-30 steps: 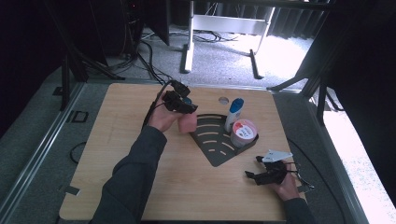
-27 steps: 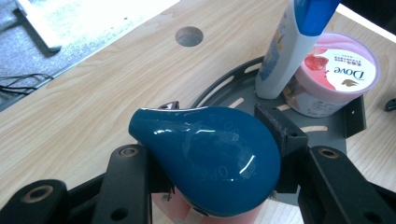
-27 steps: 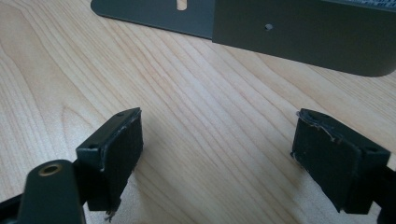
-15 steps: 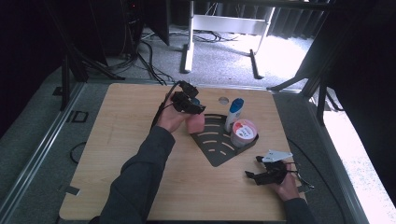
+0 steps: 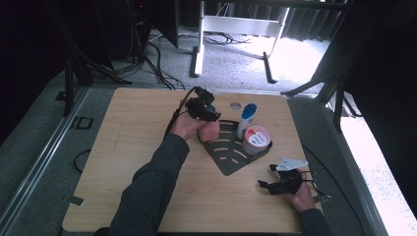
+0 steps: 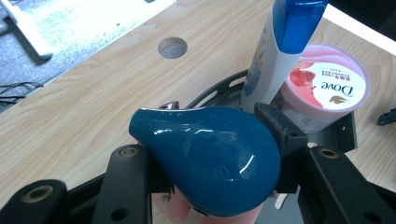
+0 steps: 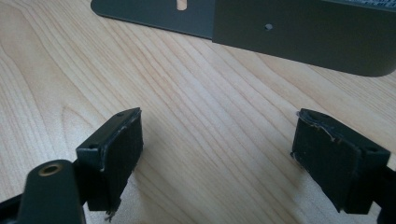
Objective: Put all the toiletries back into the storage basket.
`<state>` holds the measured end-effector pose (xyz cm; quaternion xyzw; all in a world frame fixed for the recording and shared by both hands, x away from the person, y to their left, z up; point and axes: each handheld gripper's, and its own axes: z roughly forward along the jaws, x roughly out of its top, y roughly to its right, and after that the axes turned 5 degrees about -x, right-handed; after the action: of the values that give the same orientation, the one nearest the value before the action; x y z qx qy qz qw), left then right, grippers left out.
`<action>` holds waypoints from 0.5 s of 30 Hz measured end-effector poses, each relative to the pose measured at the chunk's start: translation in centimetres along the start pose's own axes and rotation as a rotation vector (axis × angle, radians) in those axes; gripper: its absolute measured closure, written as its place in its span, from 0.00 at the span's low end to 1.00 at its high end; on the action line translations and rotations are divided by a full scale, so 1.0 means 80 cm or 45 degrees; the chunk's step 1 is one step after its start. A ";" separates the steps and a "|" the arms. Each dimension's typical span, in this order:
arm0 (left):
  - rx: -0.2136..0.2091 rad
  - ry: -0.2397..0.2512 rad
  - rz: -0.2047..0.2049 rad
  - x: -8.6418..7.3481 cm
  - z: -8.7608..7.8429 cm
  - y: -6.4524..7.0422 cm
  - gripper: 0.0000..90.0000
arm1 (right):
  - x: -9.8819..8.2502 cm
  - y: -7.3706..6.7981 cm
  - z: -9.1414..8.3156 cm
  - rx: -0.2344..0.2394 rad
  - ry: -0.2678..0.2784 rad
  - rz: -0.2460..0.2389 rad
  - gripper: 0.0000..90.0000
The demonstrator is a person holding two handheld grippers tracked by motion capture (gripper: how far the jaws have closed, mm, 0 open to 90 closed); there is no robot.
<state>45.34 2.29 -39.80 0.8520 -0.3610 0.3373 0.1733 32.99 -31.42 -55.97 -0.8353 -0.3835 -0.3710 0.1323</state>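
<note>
Wooden counter, black rack at centre. Left tool grips teal-capped pink bottle over rack's near end; may knock blue-capped bottle. Right tool open, empty.

The high view looks forward and down from above the near edge, taking in the whole table. The left gripper view sits close over the far middle, facing the rack and the Dove tub. The right gripper view hugs the tabletop at near right, facing the same rack, shared by all three.
</note>
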 end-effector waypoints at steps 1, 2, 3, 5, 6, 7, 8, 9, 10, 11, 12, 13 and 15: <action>0.001 -0.002 0.001 0.000 0.001 0.000 0.59 | 0.000 0.000 0.000 0.000 0.000 0.000 0.18; 0.000 -0.001 -0.002 0.001 0.002 0.001 0.59 | 0.000 0.000 0.000 0.000 0.000 0.000 0.18; 0.002 -0.002 -0.003 0.001 0.003 0.002 0.59 | 0.000 0.000 0.000 0.000 0.000 0.000 0.18; -0.002 -0.008 -0.001 0.002 0.006 0.002 0.59 | 0.000 0.000 0.000 0.000 0.000 0.000 0.18; -0.005 -0.004 -0.006 0.002 0.008 0.003 0.59 | 0.000 0.000 0.000 0.000 0.000 0.000 0.18; -0.005 -0.008 -0.004 0.002 0.009 0.003 0.59 | 0.000 0.000 0.000 0.000 0.000 0.000 0.18; -0.005 -0.008 -0.006 0.002 0.010 0.003 0.59 | 0.000 0.000 0.000 0.000 0.000 0.000 0.18; -0.004 -0.008 -0.005 0.003 0.011 0.004 0.59 | 0.000 0.000 0.000 0.000 -0.001 0.000 0.18; -0.001 -0.006 -0.004 0.003 0.012 0.004 0.59 | 0.000 0.000 0.000 0.000 0.000 0.000 0.18; 0.002 -0.002 -0.008 0.003 0.013 0.004 0.59 | 0.000 0.000 0.000 0.000 0.000 0.000 0.18; 0.005 -0.003 -0.006 0.003 0.014 0.004 0.59 | 0.000 0.000 0.000 0.000 0.000 0.000 0.18; 0.007 -0.003 -0.003 0.004 0.015 0.004 0.59 | 0.000 0.000 0.000 0.000 0.000 0.000 0.18; 0.008 -0.003 -0.006 0.004 0.017 0.005 0.59 | 0.000 0.000 0.000 0.000 -0.001 0.000 0.18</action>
<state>45.83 1.14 -40.48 0.8538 -0.3583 0.3369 0.1708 32.99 -31.42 -55.97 -0.8354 -0.3836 -0.3709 0.1321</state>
